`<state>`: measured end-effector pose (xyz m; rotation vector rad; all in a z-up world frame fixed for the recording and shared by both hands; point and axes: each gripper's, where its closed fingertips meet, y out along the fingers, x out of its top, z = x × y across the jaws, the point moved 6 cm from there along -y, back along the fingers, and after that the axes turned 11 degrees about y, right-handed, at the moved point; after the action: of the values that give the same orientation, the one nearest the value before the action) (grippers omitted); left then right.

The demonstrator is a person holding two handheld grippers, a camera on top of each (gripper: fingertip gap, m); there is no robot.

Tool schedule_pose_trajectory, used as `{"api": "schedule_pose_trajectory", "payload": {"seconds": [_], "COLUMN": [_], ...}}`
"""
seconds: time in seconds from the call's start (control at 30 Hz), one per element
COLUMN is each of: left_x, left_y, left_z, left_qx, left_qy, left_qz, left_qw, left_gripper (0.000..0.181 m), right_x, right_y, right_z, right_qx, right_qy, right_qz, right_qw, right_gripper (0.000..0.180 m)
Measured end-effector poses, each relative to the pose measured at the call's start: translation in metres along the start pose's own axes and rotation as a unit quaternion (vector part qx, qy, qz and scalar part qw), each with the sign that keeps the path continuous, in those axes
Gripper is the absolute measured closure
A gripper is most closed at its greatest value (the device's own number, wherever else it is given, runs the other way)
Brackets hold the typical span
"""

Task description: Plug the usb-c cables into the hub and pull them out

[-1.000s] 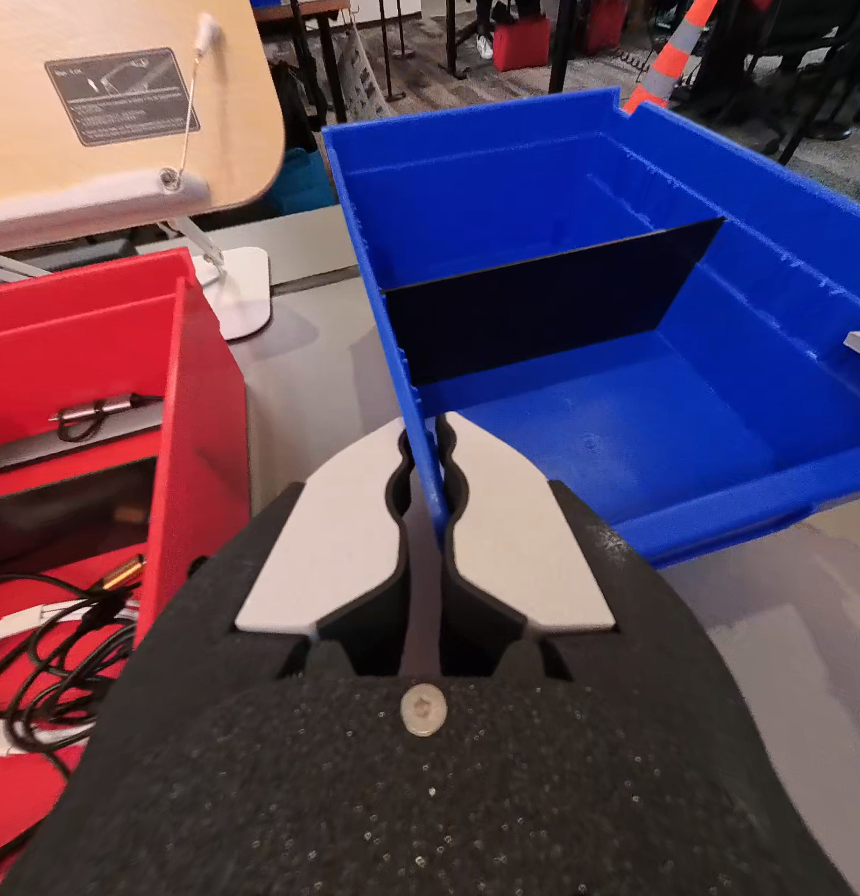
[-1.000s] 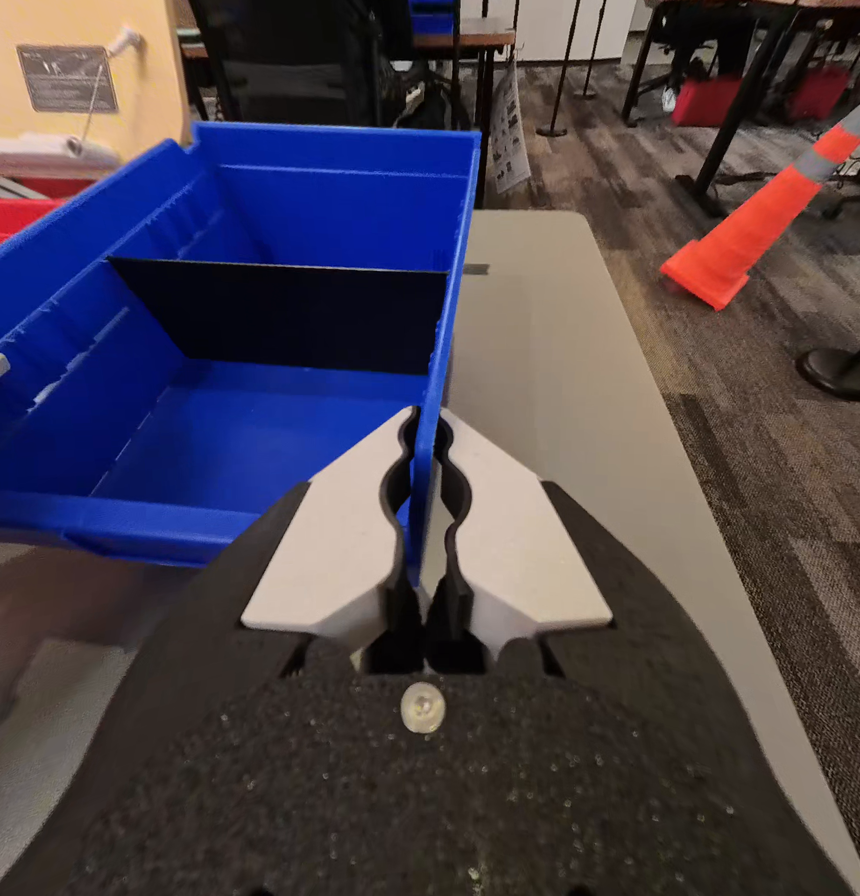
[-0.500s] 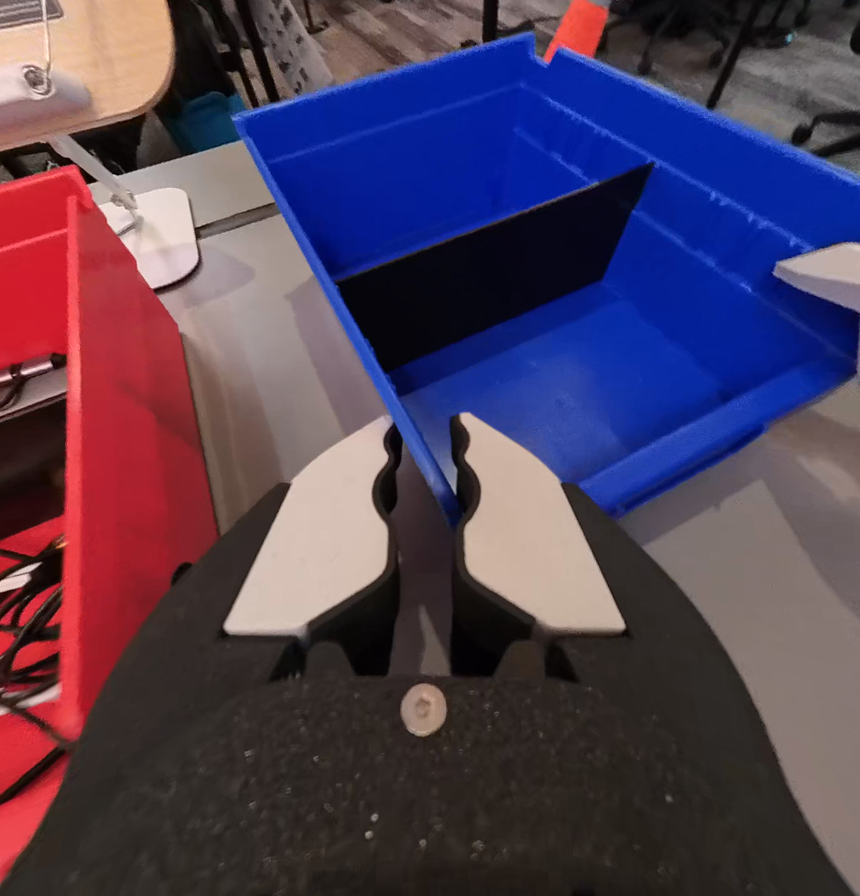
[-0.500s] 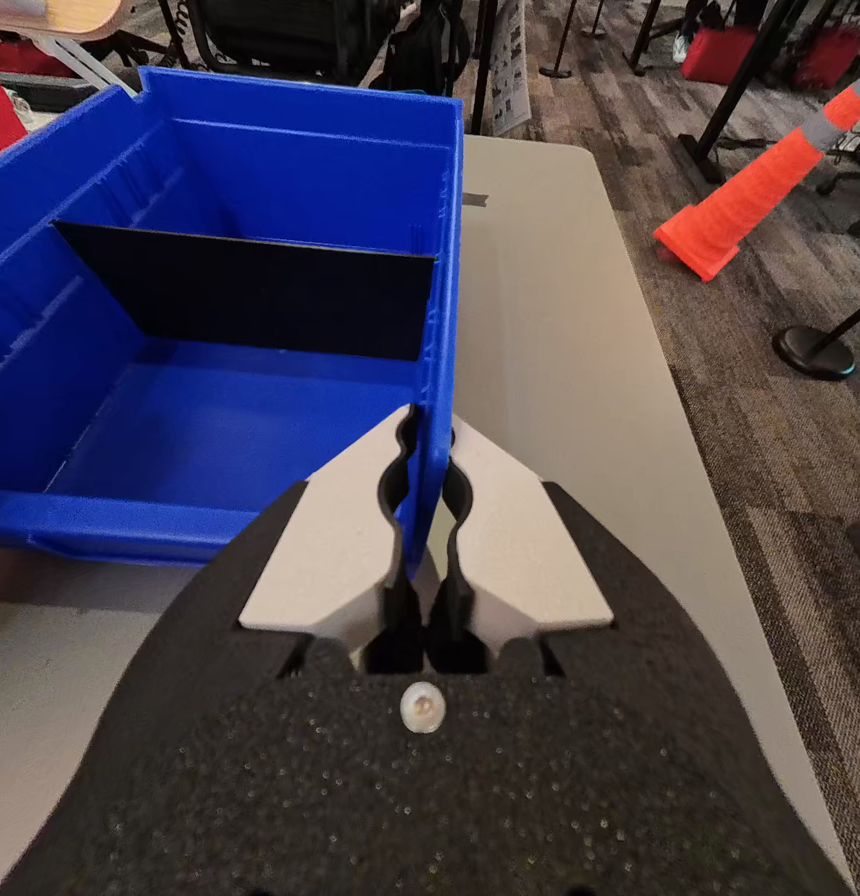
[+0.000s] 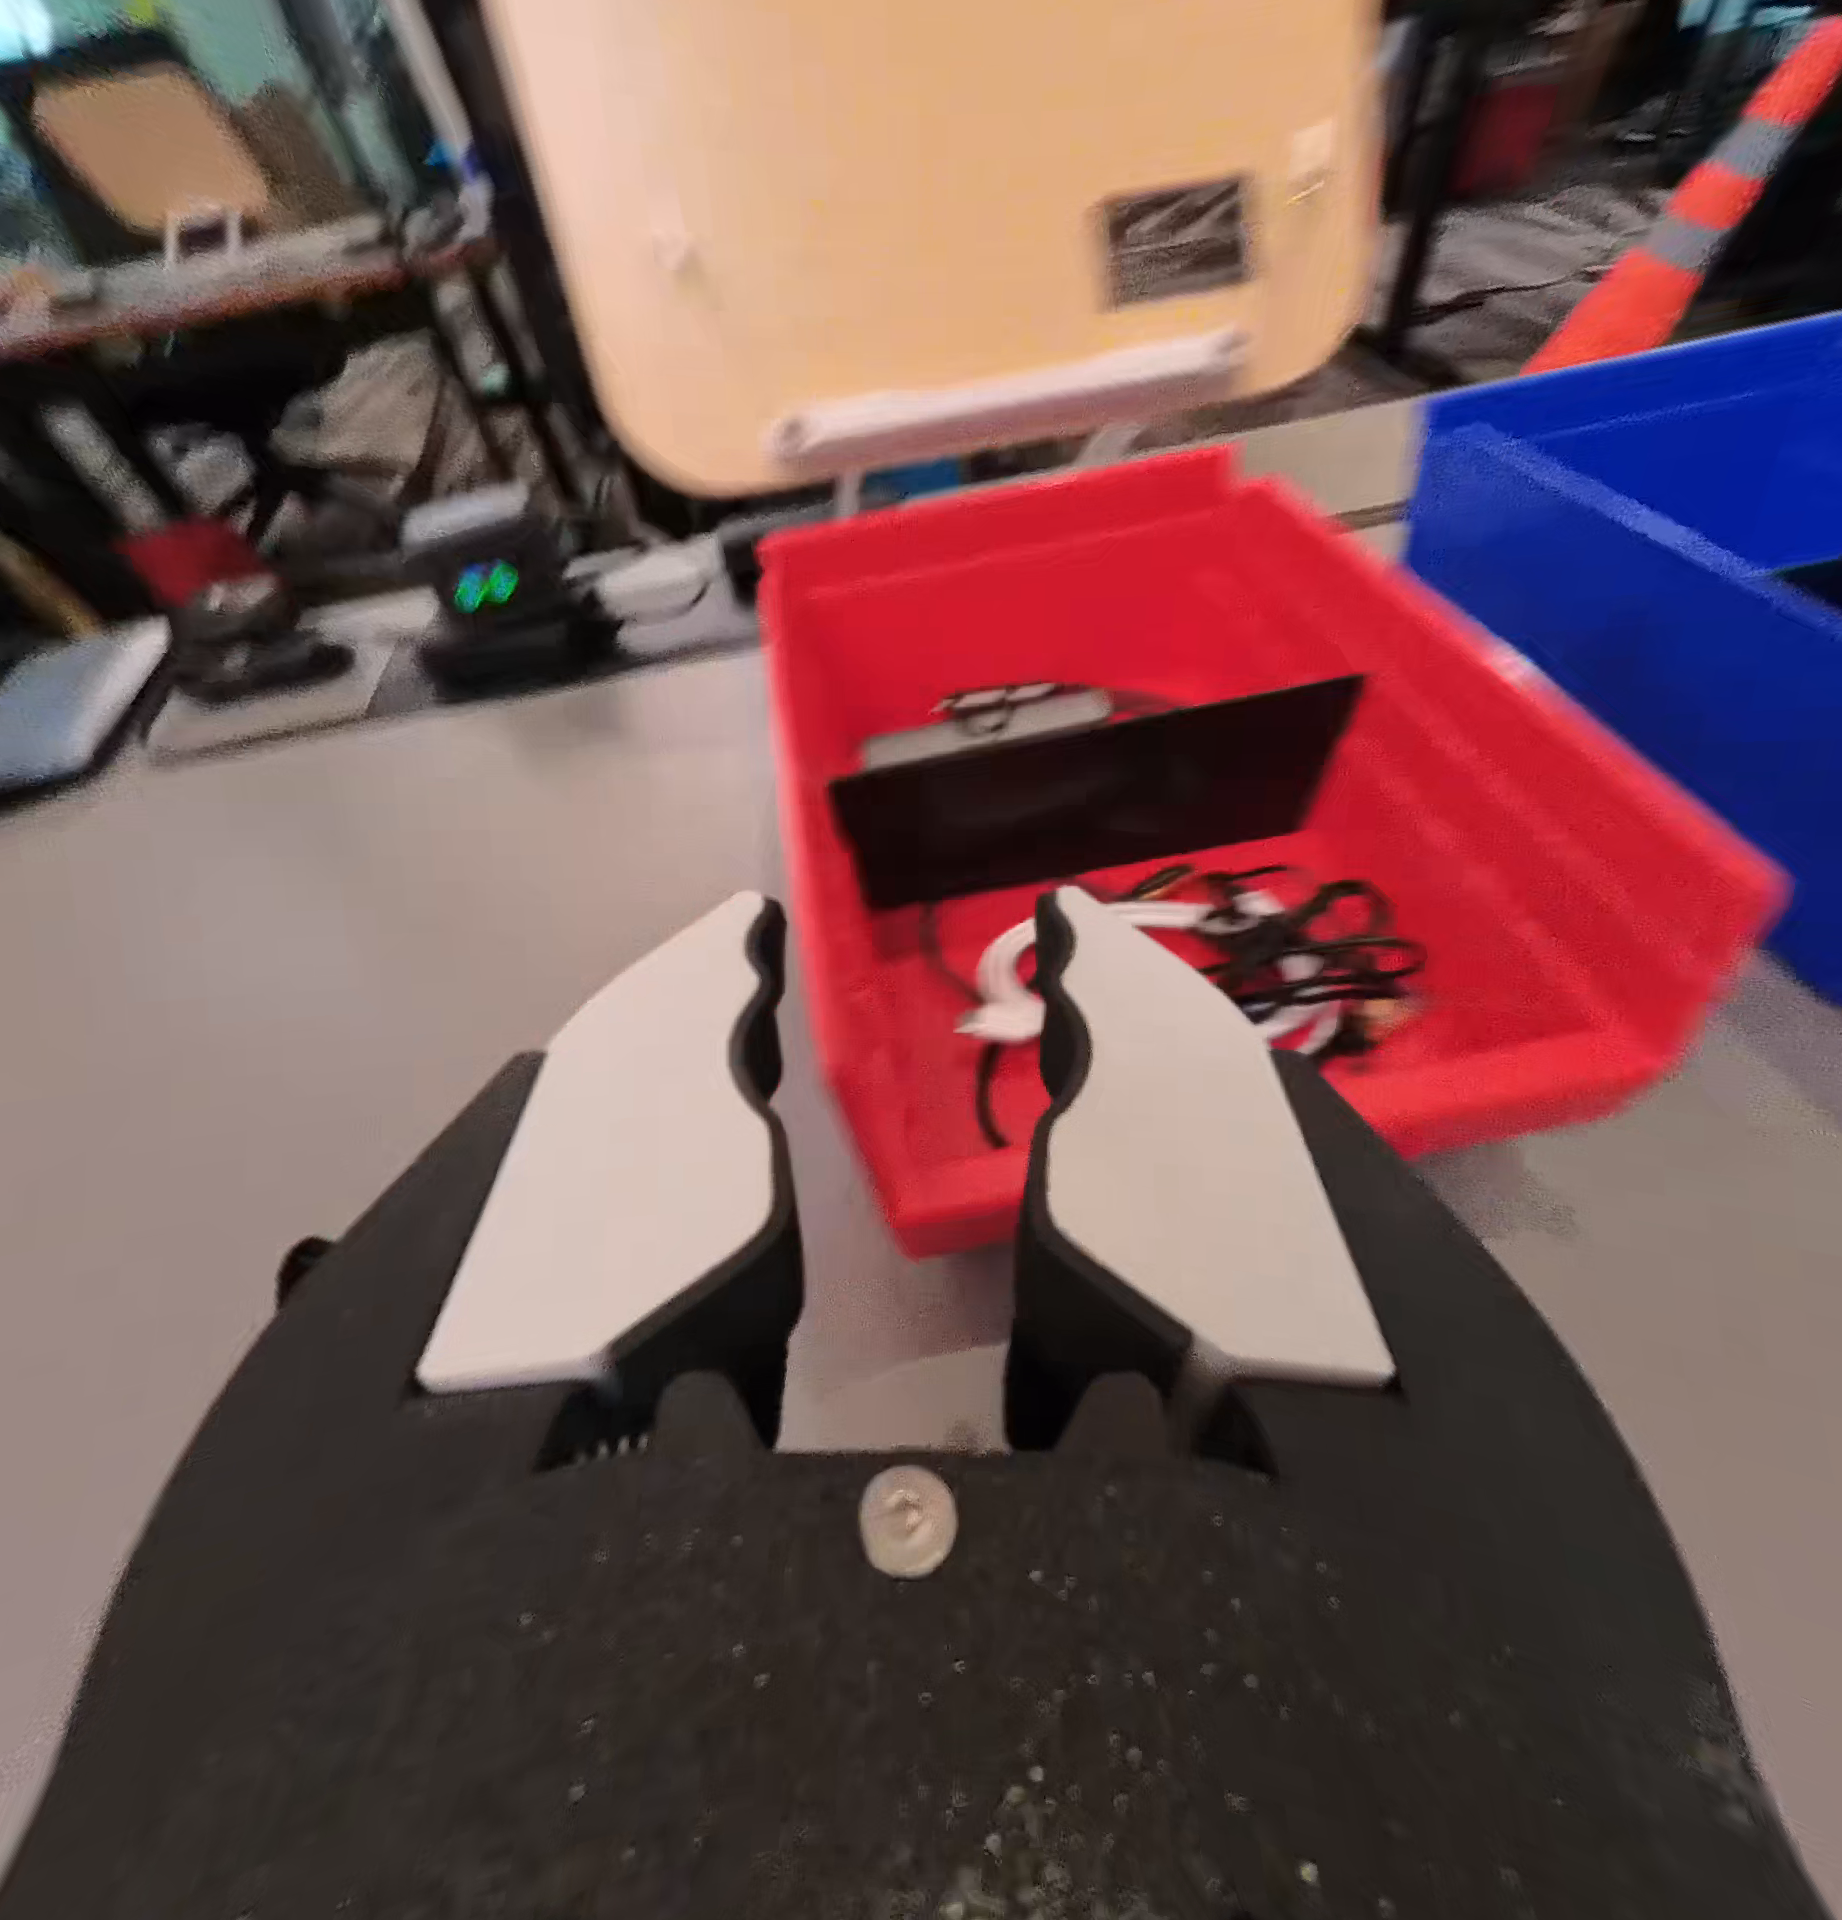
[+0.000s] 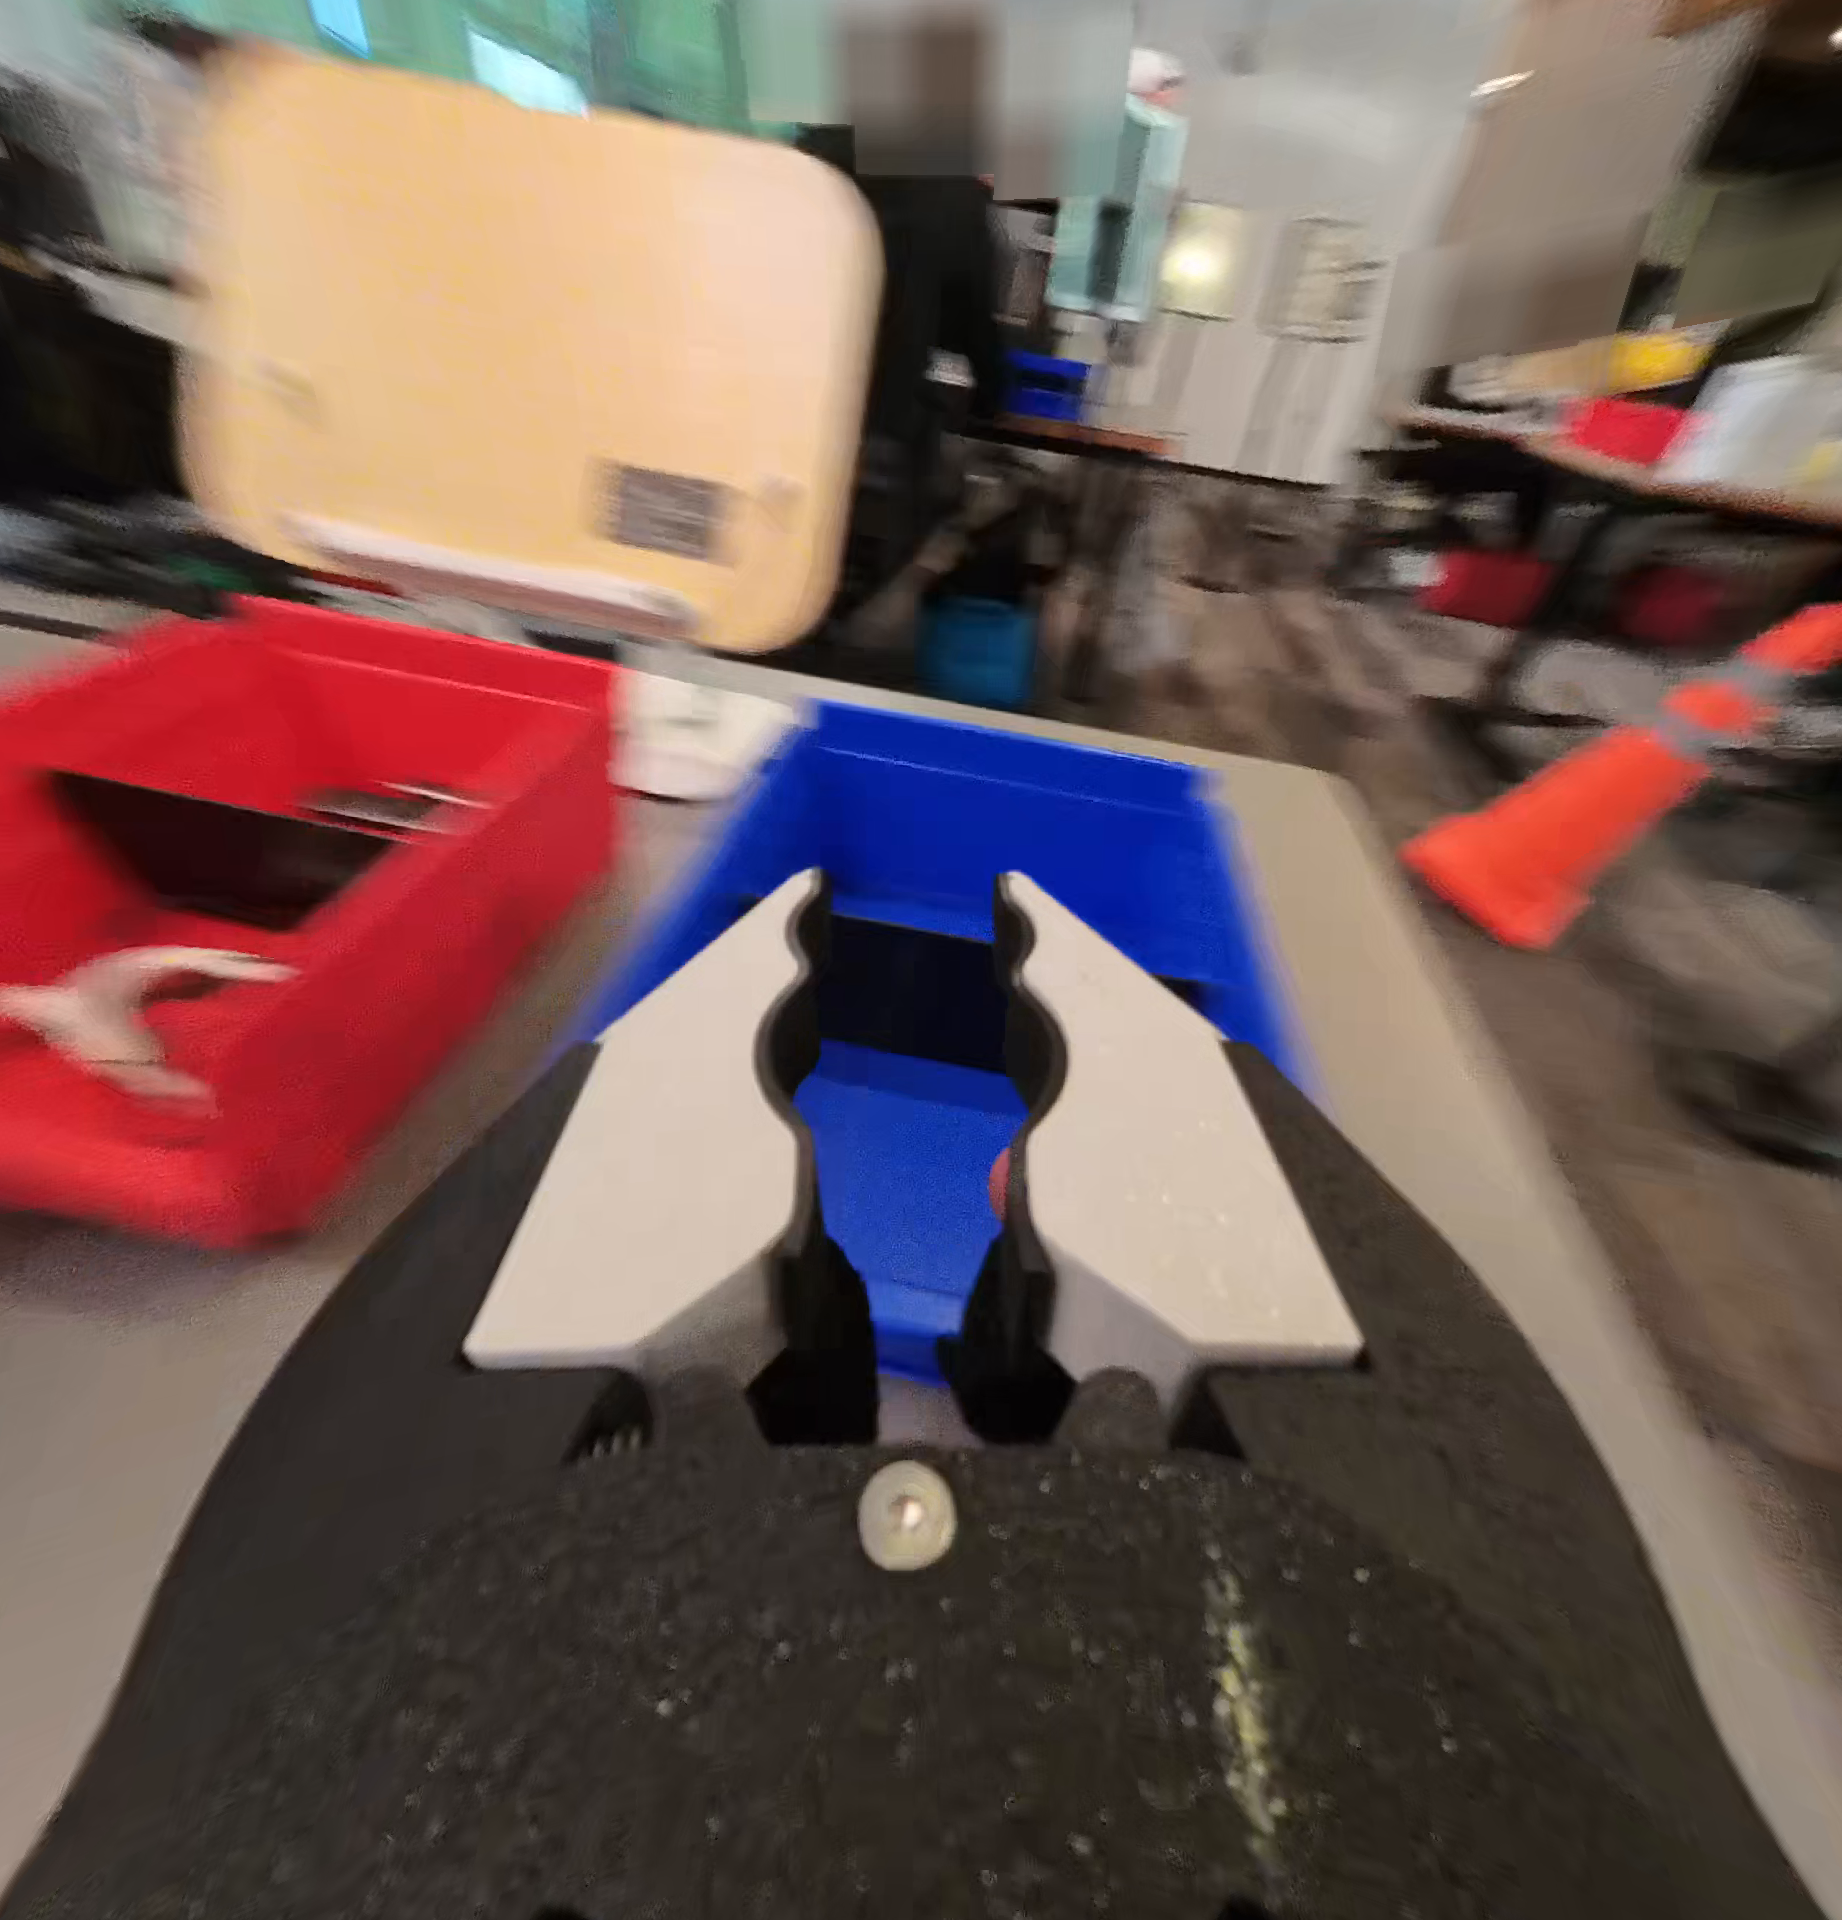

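change: both grippers let go of the blue bin's side walls they pinched 1.0 s ago, pulled back and swung left; both views now motion-blurred
left gripper (image 5: 906,914): fingers spread, holding nothing, hanging above the table (image 5: 325,987) just short of the red bin's near-left corner
right gripper (image 6: 909,883): fingers spread, holding nothing, pointed into the blue bin (image 6: 1010,821) from its near edge
red bin (image 5: 1623,831): left of the blue bin, split by 1 black divider (image 5: 1093,790)
usb-c cables (image 5: 1281,961): loose black and white tangle in the red bin's near compartment
hub (image 5: 984,727): flat grey slab in the far compartment behind the divider, short dark lead coiled on top
blue bin contents: 1 dark divider, nothing else seen
background: tan board (image 5: 927,208) on a stand past the bins, orange cone (image 6: 1582,842) on the floor to the right
step (judged): reaching for parts, nothing plugged yet
how to do it well (judged): lift the hub out first and set it flat on open table; pick 1 cable by its plug shell, not mid-cord, so the tangle doesn't drag; slow down before closing, blur shows fast motion
risk (judged): cords snagging each other or the divider
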<state>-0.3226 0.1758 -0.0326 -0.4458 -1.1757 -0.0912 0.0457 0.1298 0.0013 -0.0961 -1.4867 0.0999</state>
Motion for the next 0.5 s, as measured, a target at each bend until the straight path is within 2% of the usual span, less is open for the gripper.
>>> {"api": "schedule_pose_trajectory", "payload": {"seconds": [0.03,0.1,0.17,0.23,0.3,0.37,0.4,0.5], "left_x": [-0.016,-0.046,-0.065,-0.074,-0.08,-0.078,-0.078,-0.078], "left_y": [0.007,0.025,0.038,0.046,0.052,0.054,0.055,0.056], "left_z": [0.016,0.028,0.029,0.02,0.013,0.009,0.009,0.017], "left_qx": [0.01,-0.003,-0.029,-0.073,-0.094,-0.103,-0.098,-0.081], "left_qy": [-0.023,-0.049,-0.066,-0.08,-0.065,-0.046,-0.034,-0.013], "left_qz": [0.018,0.065,0.094,0.091,0.095,0.085,0.088,0.103], "left_qw": [1.0,0.997,0.993,0.99,0.989,0.99,0.991,0.991], "left_gripper": [0.134,0.135,0.139,0.149,0.155,0.163,0.167,0.175], "right_x": [-0.003,-0.023,-0.056,-0.086,-0.103,-0.115,-0.117,-0.115], "right_y": [0.004,0.017,0.036,0.053,0.067,0.077,0.081,0.081], "right_z": [0.036,0.105,0.143,0.163,0.17,0.175,0.175,0.176], "right_qx": [0.062,0.165,0.168,0.135,0.083,0.045,0.014,-0.038], "right_qy": [0.036,0.129,0.19,0.171,0.106,0.063,0.059,0.075], "right_qz": [0.007,0.04,0.07,0.105,0.126,0.131,0.126,0.125], "right_qw": [0.997,0.977,0.965,0.97,0.983,0.988,0.99,0.989], "right_gripper": [0.147,0.128,0.124,0.119,0.127,0.146,0.158,0.176]}}
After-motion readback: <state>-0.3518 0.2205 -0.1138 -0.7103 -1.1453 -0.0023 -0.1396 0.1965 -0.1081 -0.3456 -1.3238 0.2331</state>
